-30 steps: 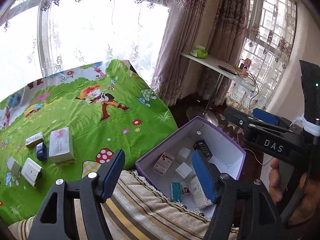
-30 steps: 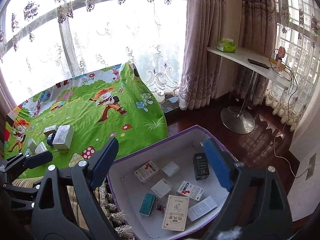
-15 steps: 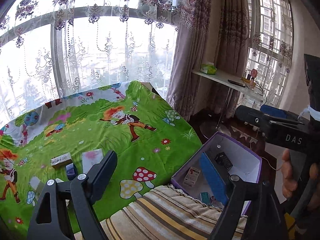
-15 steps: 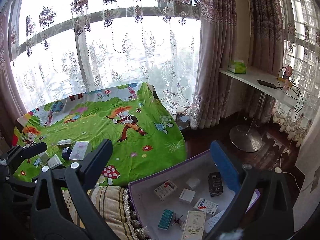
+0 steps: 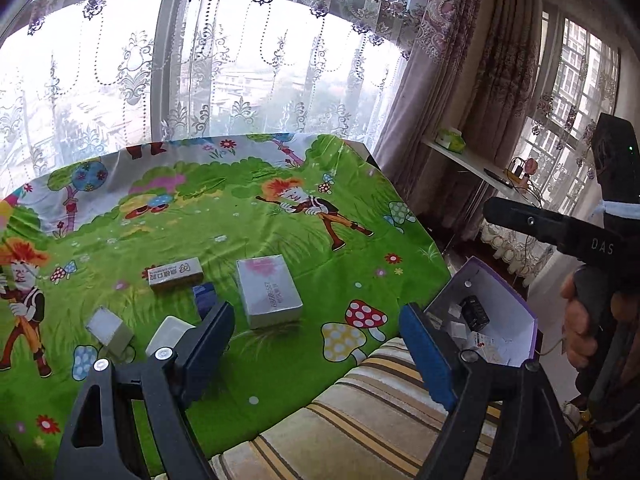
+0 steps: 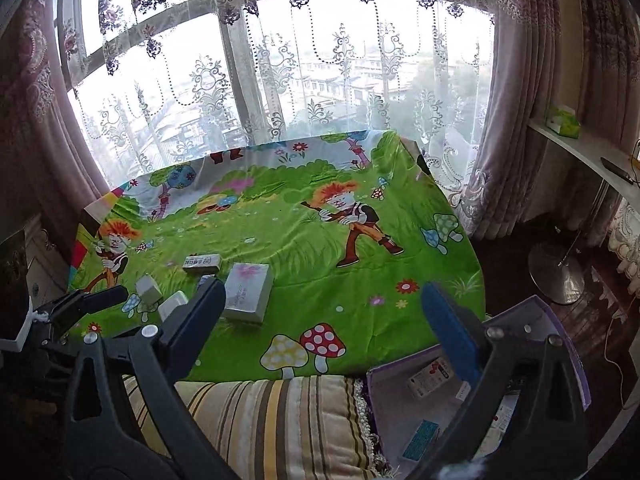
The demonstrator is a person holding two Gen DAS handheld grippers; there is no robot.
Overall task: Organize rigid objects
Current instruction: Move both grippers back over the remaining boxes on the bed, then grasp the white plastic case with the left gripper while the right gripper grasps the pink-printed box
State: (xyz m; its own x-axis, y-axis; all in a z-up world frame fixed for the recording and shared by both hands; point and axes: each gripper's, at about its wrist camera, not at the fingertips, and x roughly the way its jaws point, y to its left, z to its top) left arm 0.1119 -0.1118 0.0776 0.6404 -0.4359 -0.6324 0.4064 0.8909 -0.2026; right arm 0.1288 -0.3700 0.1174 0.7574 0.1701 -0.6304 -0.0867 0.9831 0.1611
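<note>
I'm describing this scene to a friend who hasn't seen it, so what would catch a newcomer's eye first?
The bright green cartoon tablecloth fills the middle of both views, printed with mushrooms and orange-haired figures. A cluster of small boxes sits on its left part, the largest a silver box with a pink top. At lower right a purple-edged open box holds more small packages, beside a striped cushion.

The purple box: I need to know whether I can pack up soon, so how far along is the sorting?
Partly done. The purple box already holds several small packs, including a red-and-white pack. Nothing is in hand: the left gripper and right gripper are both open and empty. Left on the green cloth are five: a silver box, a tan box, a blue pack and two white boxes.
</note>
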